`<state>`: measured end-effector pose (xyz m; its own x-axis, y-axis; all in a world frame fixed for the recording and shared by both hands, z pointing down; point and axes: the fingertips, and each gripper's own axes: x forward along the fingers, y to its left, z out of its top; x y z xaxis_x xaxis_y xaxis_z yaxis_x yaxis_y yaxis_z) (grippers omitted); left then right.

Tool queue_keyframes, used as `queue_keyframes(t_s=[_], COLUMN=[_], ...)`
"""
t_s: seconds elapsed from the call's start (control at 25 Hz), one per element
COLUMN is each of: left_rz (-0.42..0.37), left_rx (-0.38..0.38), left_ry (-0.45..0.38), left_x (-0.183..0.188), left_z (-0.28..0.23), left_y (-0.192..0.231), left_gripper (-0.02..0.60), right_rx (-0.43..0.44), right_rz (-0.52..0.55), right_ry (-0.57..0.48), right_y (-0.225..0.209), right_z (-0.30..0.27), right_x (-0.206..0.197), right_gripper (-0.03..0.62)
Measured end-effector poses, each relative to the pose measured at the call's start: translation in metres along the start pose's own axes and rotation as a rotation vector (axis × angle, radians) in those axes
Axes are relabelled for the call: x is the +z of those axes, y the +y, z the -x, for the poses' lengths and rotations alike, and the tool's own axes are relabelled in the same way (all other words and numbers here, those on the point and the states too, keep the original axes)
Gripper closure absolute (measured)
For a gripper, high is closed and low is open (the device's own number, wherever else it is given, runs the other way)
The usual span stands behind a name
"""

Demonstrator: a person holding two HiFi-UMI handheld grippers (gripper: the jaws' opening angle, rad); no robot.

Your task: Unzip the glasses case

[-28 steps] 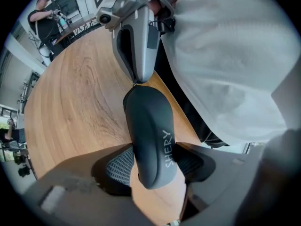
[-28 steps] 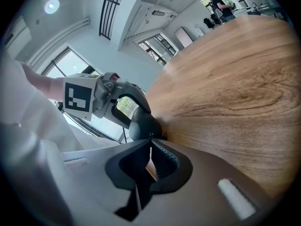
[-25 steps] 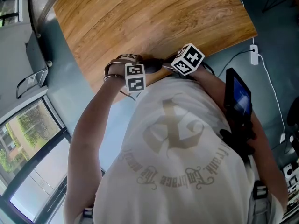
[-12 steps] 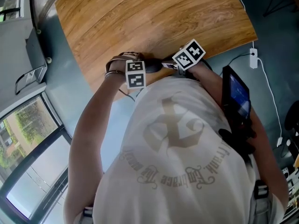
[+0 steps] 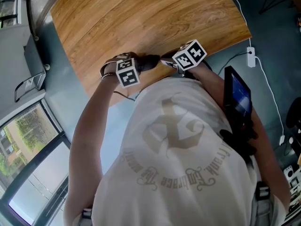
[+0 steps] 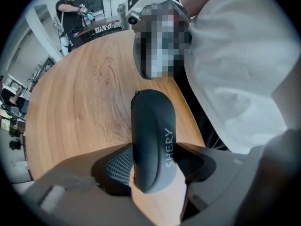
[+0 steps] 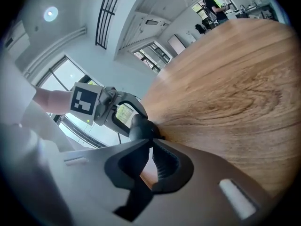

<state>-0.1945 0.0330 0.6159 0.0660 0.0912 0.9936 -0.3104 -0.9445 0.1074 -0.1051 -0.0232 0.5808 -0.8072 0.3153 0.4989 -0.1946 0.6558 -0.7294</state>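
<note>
Left gripper (image 6: 151, 168) clamps the case (image 6: 151, 121); right gripper (image 7: 150, 149) is pinched shut at its right end, probably on the zip (image 7: 160, 138).

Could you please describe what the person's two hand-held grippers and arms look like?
The left hand-held gripper and the right hand-held gripper are grey, with dark ribbed pads. Each carries a white cube with black square markers. The person wears a white short-sleeved T-shirt with a grey print.
</note>
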Motion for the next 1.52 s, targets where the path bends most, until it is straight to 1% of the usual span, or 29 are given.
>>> queue_keyframes(t_s=[0.12, 0.28, 0.4, 0.52, 0.64, 0.72, 0.84, 0.92, 1.08, 1.2, 1.36, 1.44, 1.52], left_rz=[0.052, 0.174, 0.265, 0.287, 0.322, 0.325, 0.314, 0.325, 0.341, 0.353, 0.400, 0.433, 0.477], left_rx=[-0.011, -0.024, -0.016, 0.006, 0.044, 0.062, 0.048, 0.045, 0.079, 0.105, 0.165, 0.220, 0.296], left_ry=[-0.023, -0.070, -0.110, -0.130, -0.140, -0.131, -0.101, -0.094, -0.104, -0.122, -0.159, -0.191, -0.237], left_x=[0.007, 0.014, 0.020, 0.033, 0.037, 0.040, 0.041, 0.039, 0.042, 0.042, 0.034, 0.031, 0.028], left_z=[0.001, 0.003, 0.009, 0.016, 0.015, 0.014, 0.012, 0.010, 0.014, 0.019, 0.023, 0.033, 0.046], left_y=[0.004, 0.017, 0.033, 0.049, 0.068, 0.077, 0.080, 0.080, 0.080, 0.078, 0.076, 0.078, 0.081], left_gripper=[0.285, 0.284, 0.284, 0.283, 0.282, 0.282, 0.276, 0.270, 0.264, 0.264, 0.264, 0.265, 0.284], right_rx=[-0.017, -0.027, -0.025, -0.026, -0.032, -0.033, -0.032, -0.033, -0.028, -0.037, -0.046, -0.049, -0.050], right_rz=[-0.003, -0.012, -0.017, -0.034, -0.046, -0.048, -0.053, -0.058, -0.054, -0.019, 0.022, 0.035, 0.043], right_ry=[-0.033, -0.057, -0.067, -0.079, -0.088, -0.089, -0.092, -0.094, -0.097, -0.074, -0.043, -0.031, -0.019], right_y=[-0.008, -0.017, -0.023, -0.030, -0.037, -0.041, -0.044, -0.046, -0.049, -0.045, -0.040, -0.041, -0.041], right_z=[0.014, 0.029, 0.041, 0.056, 0.064, 0.069, 0.076, 0.079, 0.083, 0.080, 0.073, 0.071, 0.070], right_x=[0.003, 0.003, 0.003, 0.001, -0.002, -0.005, -0.007, -0.009, -0.010, -0.012, -0.014, -0.016, -0.019], right_gripper=[0.566, 0.566, 0.566, 0.566, 0.566, 0.566, 0.566, 0.566, 0.566, 0.566, 0.566, 0.566, 0.566])
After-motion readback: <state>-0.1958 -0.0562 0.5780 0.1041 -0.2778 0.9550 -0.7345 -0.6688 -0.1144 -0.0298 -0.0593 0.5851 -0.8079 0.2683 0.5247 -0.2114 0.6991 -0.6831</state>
